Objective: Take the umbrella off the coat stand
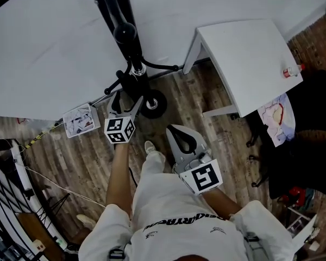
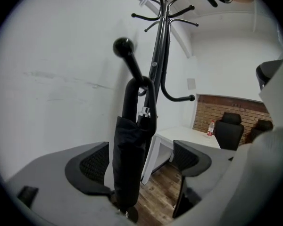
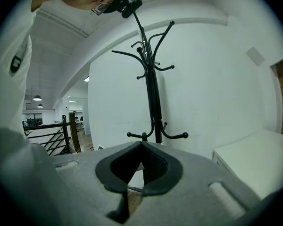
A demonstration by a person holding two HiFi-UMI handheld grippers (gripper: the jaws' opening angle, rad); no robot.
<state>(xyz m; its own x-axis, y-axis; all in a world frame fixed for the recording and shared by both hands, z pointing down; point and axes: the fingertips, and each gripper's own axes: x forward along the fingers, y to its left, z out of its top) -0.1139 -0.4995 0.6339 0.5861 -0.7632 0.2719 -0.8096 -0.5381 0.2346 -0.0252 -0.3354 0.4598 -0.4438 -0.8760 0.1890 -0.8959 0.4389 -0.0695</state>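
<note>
Beside the pole of the coat stand (image 2: pixel 159 46), the folded black umbrella (image 2: pixel 132 159) stands nearly upright. Its canopy is wrapped tight, its straight handle slants away from the stand, and a round knob tops the handle. Its lower end reaches toward the foot of the stand, close to the white wall (image 1: pixel 43 48) behind the stand.

The left gripper (image 2: pixel 141 159) is low at the front of the stand with its jaws spread wide. The umbrella's wrapped body stands between them, closer to the left jaw, and neither pad presses on it.

The right gripper (image 3: pixel 141 147) is farther back from the stand and points at it. Its jaws are closed, tips meeting, with nothing between them. The head view shows this gripper (image 1: pixel 180 137) above the wood floor (image 1: pixel 70 162), with the person's white-sleeved arms behind both tools.

A white table (image 1: pixel 244 53) stands to the right of the stand against the same wall. A small bottle (image 1: pixel 292 70) lies near the table's far edge.
</note>
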